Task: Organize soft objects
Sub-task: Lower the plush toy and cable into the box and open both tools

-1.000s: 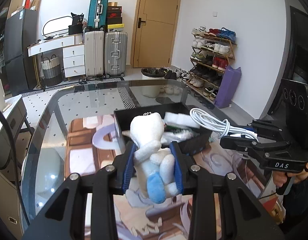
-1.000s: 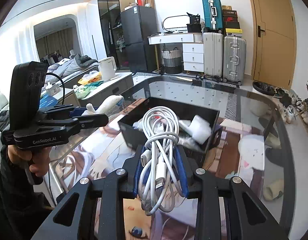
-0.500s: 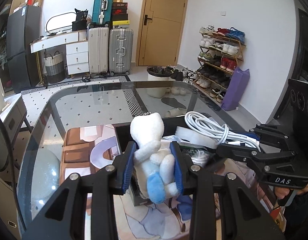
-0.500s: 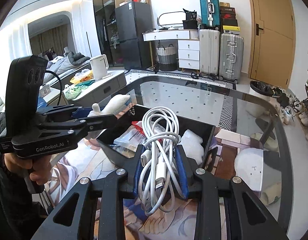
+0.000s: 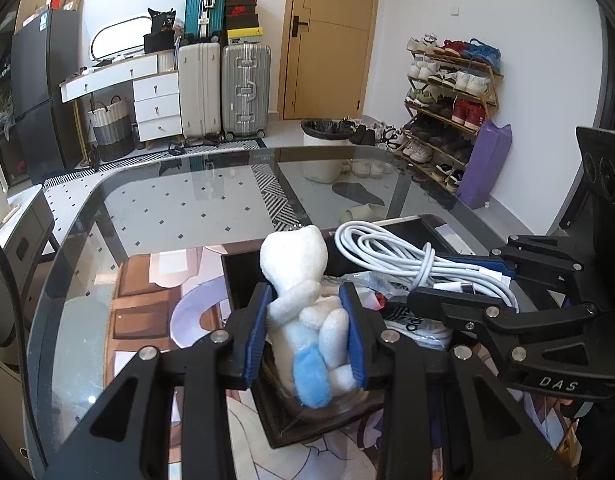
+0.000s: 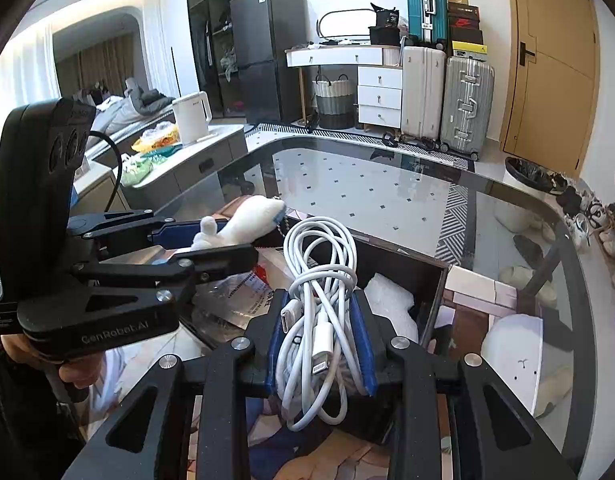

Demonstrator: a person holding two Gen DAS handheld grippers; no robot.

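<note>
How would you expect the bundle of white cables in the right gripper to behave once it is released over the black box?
The white cable bundle is probably floppy: its loops sag below the right gripper and fan out above it. It looks light, pinched only at its middle. Loosely wound, it may spread or snag on the black box rim rather than drop neatly.

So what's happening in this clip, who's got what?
A person holds a gripper in each hand. The left gripper is shut on a white plush toy, and the right gripper is shut on a bundled white cable. Both are held over a black box of packets on the glass table.
</note>
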